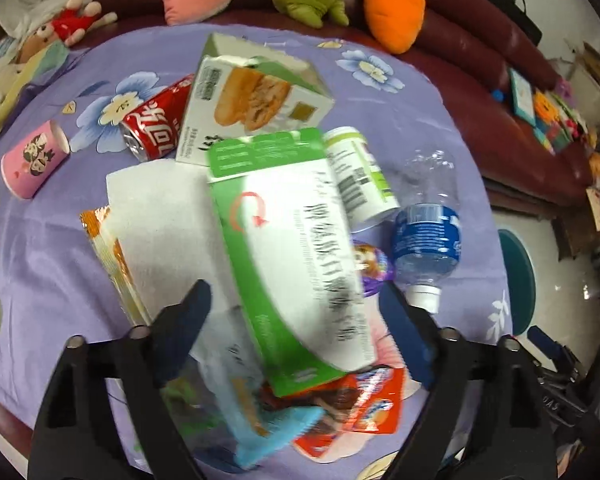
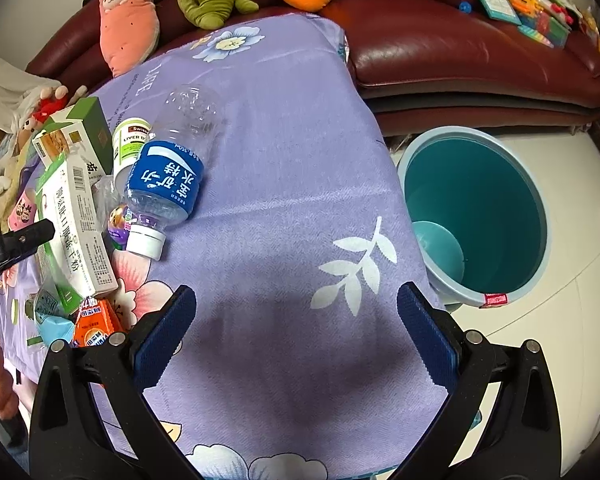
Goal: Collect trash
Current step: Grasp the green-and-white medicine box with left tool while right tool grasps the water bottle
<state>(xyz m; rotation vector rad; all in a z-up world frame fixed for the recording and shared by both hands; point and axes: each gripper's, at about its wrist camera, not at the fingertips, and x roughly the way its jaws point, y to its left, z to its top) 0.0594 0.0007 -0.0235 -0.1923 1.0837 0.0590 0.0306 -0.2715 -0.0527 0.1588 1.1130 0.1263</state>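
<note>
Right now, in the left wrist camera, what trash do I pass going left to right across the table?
Pink paper cup → red soda can → long green-and-white box → water bottle lying on its side. The other packets and boxes overlap too much to place.

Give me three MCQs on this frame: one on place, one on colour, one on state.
1. Where is the bin?
A. On the table
B. On the floor beside the table
C. On the sofa

2. Water bottle label colour?
A. Blue
B. Red
C. Yellow

3. Right gripper?
A. Shut on the bottle
B. Shut on a box
C. Open, holding nothing

Key: B, it stands on pale floor past the tablecloth edge; A, blue band with white print; C, only cloth shows between its spread pads.
</note>
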